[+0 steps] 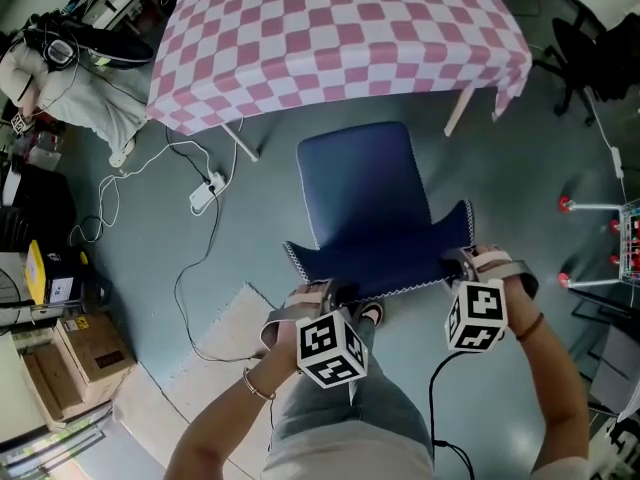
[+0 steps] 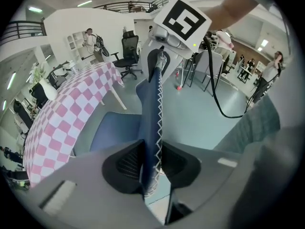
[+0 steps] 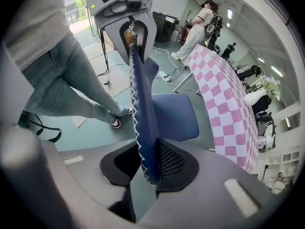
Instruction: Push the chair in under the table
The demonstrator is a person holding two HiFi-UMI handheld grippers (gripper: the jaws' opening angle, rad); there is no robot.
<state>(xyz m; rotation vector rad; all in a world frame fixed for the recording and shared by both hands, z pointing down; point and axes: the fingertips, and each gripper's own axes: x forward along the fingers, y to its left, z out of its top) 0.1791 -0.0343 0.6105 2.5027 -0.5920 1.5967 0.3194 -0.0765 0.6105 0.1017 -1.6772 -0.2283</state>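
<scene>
- Chair (image 1: 362, 183): dark blue, standing on the floor in front of the table (image 1: 300, 58) with the pink-and-white checked cloth. The seat faces the table and lies clear of its near edge.
- Backrest (image 1: 385, 253): its white-stitched top edge is nearest the person.
- Left gripper (image 2: 151, 161): jaws closed narrowly on the backrest's left end.
- Right gripper (image 3: 150, 163): jaws clamped on the backrest's right end.

This looks like a big open office or lab. Black office chairs (image 2: 127, 56) and white shelves (image 2: 76, 43) stand by the far wall. A power strip (image 1: 205, 194) and cables (image 1: 105, 203) lie on the grey floor (image 1: 150, 258). Cardboard boxes (image 1: 88, 350) sit at the side. A balcony rail (image 2: 24, 28) runs high up under long ceiling lights (image 2: 35, 9).
</scene>
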